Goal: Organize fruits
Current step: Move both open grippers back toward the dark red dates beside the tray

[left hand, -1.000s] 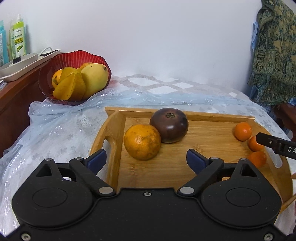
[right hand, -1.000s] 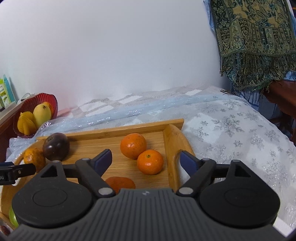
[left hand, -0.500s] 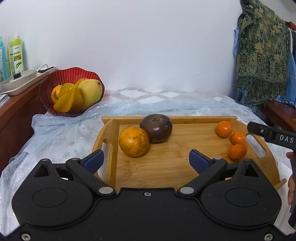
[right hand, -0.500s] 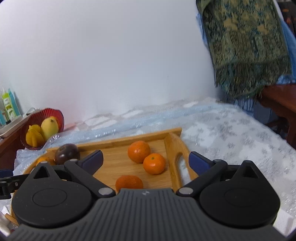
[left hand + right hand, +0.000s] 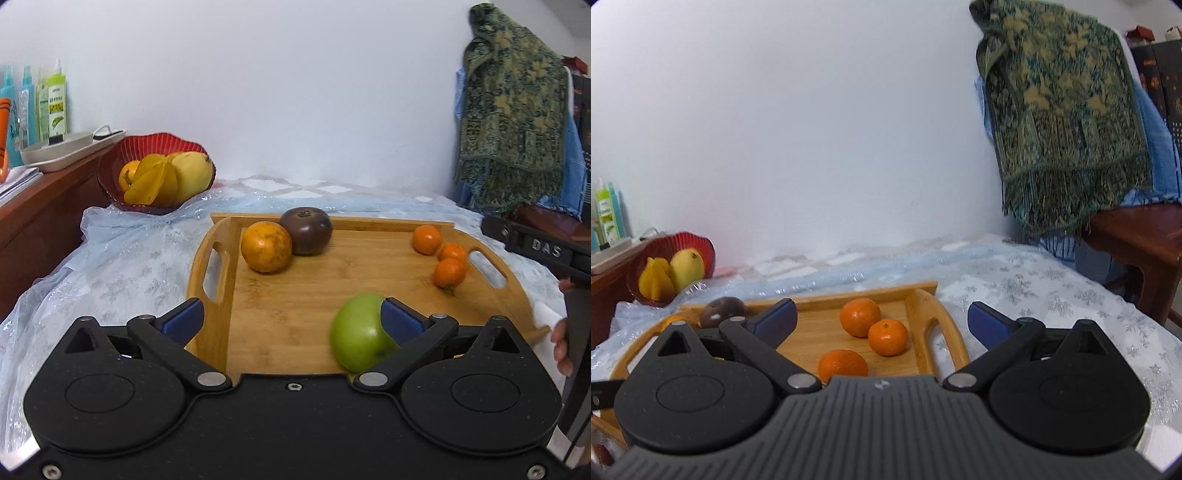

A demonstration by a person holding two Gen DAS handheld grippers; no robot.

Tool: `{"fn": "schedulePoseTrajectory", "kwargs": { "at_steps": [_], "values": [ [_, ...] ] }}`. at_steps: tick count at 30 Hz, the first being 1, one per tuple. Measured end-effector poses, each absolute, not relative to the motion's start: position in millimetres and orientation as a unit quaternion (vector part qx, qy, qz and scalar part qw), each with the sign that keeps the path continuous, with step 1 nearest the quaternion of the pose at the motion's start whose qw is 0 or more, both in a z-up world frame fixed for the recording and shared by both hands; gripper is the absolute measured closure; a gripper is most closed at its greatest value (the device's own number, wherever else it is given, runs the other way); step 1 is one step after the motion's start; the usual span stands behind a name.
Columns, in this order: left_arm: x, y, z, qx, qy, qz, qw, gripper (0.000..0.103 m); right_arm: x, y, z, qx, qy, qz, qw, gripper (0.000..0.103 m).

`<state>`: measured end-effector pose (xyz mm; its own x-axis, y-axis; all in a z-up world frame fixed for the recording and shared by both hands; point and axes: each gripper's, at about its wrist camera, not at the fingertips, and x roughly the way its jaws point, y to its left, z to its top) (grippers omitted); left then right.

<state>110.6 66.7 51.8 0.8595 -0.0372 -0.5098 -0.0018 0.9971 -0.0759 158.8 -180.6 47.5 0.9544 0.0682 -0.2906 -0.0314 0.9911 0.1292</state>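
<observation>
Big table under a shiny pale blue cloth (image 5: 129, 258), right up against a white wall

On the cloth, a wide wooden tray (image 5: 207, 266) with a cut-out handle at each end

Behind the tray's left end, a red bowl (image 5: 110, 173) full of yellow fruit, with a mango (image 5: 192, 173) on top

Low in front, the left gripper (image 5: 291, 319), wide apart, jaws just now opening more, blue pads squeezing nothing

Over the right end of the tray, the right gripper (image 5: 882, 315), wide apart too, jaws just now opening, nothing pinched in between

On the near part of the tray, a green apple (image 5: 354, 332), partly hidden behind the left gripper's right-side pad, a bit blurry

At the far left corner of the tray, a big orange (image 5: 266, 246) touching a dark purple fruit (image 5: 306, 236)

By the right handle, three small oranges (image 5: 452, 253) close together, well apart from the big orange
</observation>
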Motion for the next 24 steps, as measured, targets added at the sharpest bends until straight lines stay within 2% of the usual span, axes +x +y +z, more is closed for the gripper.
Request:
{"fn": "schedulePoseTrajectory", "kwargs": {
  "at_steps": [5,13,24],
  "values": [
    [80,58,45,-0.033,0.253,-0.022,0.967,0.0,130,-178,45,0.065,0.131,0.027,0.989,0.0],
    [44,42,33,-0.012,0.243,-0.023,0.97,0.0,95,-168,28,0.041,0.166,0.029,0.985,0.0],
    [41,63,18,-0.045,0.272,0.017,0.961,0.0,56,-154,4,0.03,0.19,0.047,0.98,0.0]
  ]
}}
